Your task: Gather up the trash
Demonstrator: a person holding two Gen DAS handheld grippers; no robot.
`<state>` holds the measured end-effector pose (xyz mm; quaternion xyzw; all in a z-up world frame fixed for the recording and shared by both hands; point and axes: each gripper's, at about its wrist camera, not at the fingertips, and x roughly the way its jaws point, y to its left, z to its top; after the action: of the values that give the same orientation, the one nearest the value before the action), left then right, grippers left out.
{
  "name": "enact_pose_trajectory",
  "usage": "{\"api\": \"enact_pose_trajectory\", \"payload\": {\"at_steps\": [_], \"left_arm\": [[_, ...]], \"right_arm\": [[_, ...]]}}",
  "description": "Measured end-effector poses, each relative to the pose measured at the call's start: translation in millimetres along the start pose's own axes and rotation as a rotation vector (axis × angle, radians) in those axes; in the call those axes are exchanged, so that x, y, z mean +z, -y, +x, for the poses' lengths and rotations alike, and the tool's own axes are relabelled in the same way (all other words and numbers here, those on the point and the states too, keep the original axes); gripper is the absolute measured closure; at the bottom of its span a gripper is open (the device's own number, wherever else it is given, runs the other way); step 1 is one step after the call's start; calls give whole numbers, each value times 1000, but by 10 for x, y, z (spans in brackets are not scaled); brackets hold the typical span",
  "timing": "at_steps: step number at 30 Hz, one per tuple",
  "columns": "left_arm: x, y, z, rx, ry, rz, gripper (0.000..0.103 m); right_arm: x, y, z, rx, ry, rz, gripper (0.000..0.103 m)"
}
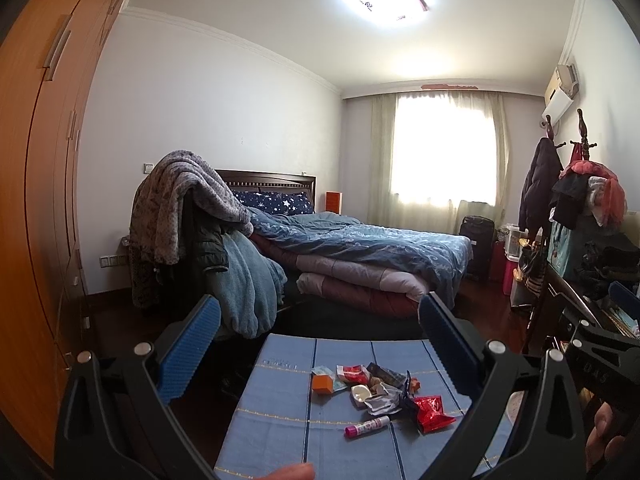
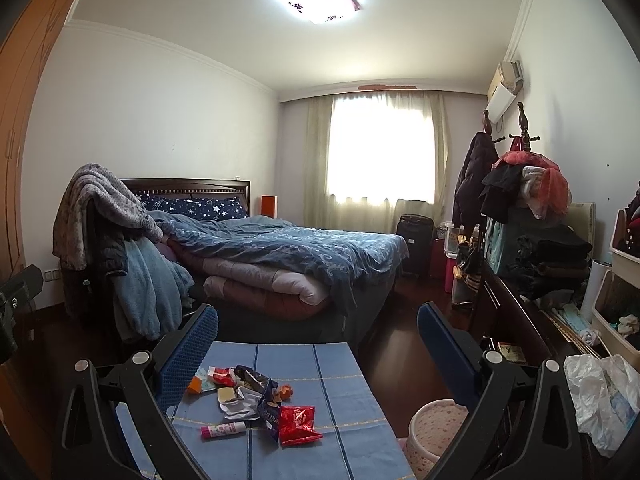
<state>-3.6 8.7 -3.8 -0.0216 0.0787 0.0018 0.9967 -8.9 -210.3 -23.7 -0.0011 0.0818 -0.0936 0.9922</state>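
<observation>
A pile of trash lies on a small table with a blue cloth (image 1: 280,420) (image 2: 320,452): a red wrapper (image 1: 434,412) (image 2: 298,424), crumpled silver foil (image 1: 382,400) (image 2: 240,406), a dark blue wrapper (image 2: 268,404), a small orange box (image 1: 322,384) (image 2: 195,385) and a pink and white glue stick (image 1: 367,427) (image 2: 223,429). My left gripper (image 1: 320,344) is open and empty, held above and short of the pile. My right gripper (image 2: 318,344) is open and empty, above the table's far right part.
A pink waste basket (image 2: 434,432) stands on the floor right of the table. A white plastic bag (image 2: 600,396) lies at the right. A bed (image 2: 288,256) with blue bedding fills the room behind. A dark dresser (image 2: 516,320) with clothes runs along the right; wooden wardrobes (image 1: 44,160) stand left.
</observation>
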Motion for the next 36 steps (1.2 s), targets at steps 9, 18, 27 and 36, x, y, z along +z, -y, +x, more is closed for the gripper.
{"api": "enact_pose_trajectory", "payload": {"at_steps": [9, 18, 27, 36], "left_arm": [[-89, 48, 204, -4, -46, 5, 3], [-491, 37, 841, -20, -199, -15, 3], [-1349, 88, 1653, -59, -412, 14, 3], [-2215, 301, 2360, -131, -634, 35, 3]], "right_arm": [[-78, 36, 172, 21, -32, 28, 4], [-456, -21, 690, 46, -182, 7, 4], [-1077, 13, 1233, 47, -358, 17, 4], [-1678, 3, 1694, 60, -529, -24, 4]]}}
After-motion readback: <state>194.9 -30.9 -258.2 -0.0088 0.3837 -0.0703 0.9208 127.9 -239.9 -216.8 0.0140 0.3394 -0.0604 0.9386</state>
